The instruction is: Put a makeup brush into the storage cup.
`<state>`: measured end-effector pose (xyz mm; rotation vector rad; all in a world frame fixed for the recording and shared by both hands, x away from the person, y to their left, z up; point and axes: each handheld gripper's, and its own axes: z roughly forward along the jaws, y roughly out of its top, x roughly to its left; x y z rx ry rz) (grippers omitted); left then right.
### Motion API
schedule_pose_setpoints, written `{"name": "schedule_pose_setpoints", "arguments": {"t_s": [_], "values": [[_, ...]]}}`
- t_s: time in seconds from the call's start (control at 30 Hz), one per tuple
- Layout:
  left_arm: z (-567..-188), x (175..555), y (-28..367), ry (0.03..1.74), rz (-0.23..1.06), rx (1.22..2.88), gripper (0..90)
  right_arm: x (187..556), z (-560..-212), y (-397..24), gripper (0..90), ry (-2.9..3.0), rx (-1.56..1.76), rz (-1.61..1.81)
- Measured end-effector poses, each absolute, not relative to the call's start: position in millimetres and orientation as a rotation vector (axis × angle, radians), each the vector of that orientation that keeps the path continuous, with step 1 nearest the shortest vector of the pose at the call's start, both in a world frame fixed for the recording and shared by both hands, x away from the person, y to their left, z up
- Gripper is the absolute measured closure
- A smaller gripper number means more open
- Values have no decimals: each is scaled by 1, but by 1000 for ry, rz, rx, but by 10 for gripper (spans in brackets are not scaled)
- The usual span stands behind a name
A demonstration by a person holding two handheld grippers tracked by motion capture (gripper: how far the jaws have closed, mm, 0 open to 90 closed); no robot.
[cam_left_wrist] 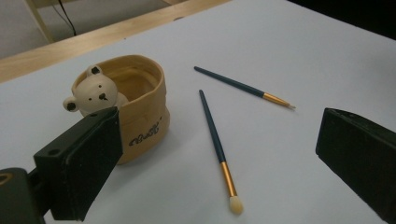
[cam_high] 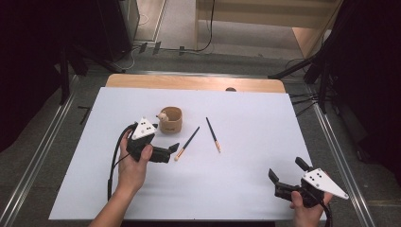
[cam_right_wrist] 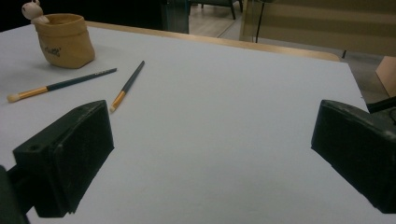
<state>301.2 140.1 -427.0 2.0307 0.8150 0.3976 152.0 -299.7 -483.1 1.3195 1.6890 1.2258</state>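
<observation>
A tan cup [cam_high: 170, 119] with a small bear figure on its rim stands on the white table sheet [cam_high: 246, 189]. Two dark-handled brushes lie to its right: a soft-tipped brush [cam_high: 187, 143] and a thin pointed brush [cam_high: 213, 134]. My left gripper [cam_high: 171, 154] is open just left of the soft-tipped brush's bristle end. In the left gripper view the cup [cam_left_wrist: 140, 116] sits behind the left jaw, and the soft-tipped brush [cam_left_wrist: 223, 163] lies between the jaws of this gripper [cam_left_wrist: 217, 128]. My right gripper [cam_high: 284, 168] is open over bare sheet at the front right, far from the brushes [cam_right_wrist: 60, 85].
The wooden table edge [cam_high: 189, 82] runs along the back of the sheet. Metal rails [cam_high: 42, 156] flank the table on both sides. Dark stands and cables occupy the floor behind.
</observation>
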Motion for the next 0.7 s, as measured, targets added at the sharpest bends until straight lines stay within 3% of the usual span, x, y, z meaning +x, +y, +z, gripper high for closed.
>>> {"name": "schedule_pose_setpoints", "arguments": {"t_s": [0.7], "values": [[-421,320,116,881,274,2253,15,153,-484,-298,0,1701,1315,1225]]}}
